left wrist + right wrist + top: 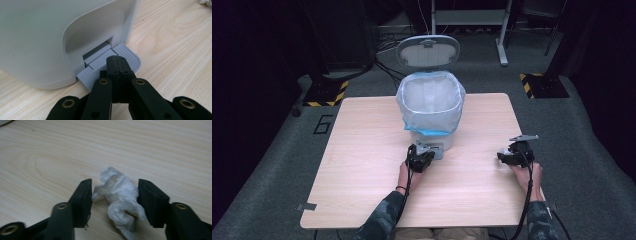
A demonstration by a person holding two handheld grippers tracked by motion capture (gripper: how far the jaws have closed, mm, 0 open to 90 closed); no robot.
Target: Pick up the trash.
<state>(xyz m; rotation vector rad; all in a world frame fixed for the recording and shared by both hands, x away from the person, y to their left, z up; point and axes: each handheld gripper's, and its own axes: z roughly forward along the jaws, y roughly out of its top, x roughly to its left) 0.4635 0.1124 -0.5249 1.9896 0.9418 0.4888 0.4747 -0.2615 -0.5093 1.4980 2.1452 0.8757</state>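
Crumpled white tissue [117,197] lies on the wooden table [362,165] right between the jaws of the right gripper [113,202], its folds touching both black pads, which stand partly apart around it; whether they press it firmly I cannot tell. In the high view that gripper [511,156] sits low over the table's right side, the person's right hand [528,175] behind it with the forearm coming in from the near edge and a grey three-cornered plate on top. The left gripper [117,67] has its jaws pressed together with nothing between them, tips resting on the ribbed grey pedal [125,53] of the pedal bin [50,37]. The left hand [404,175] reaches straight forward behind it. No readable writing shows on any of them. Beyond the left gripper the bin [430,107] stands with its lid [428,50] raised and a pale plastic liner folded over the rim. The tissue is small, wrinkled and bunched, well to the right of the bin.
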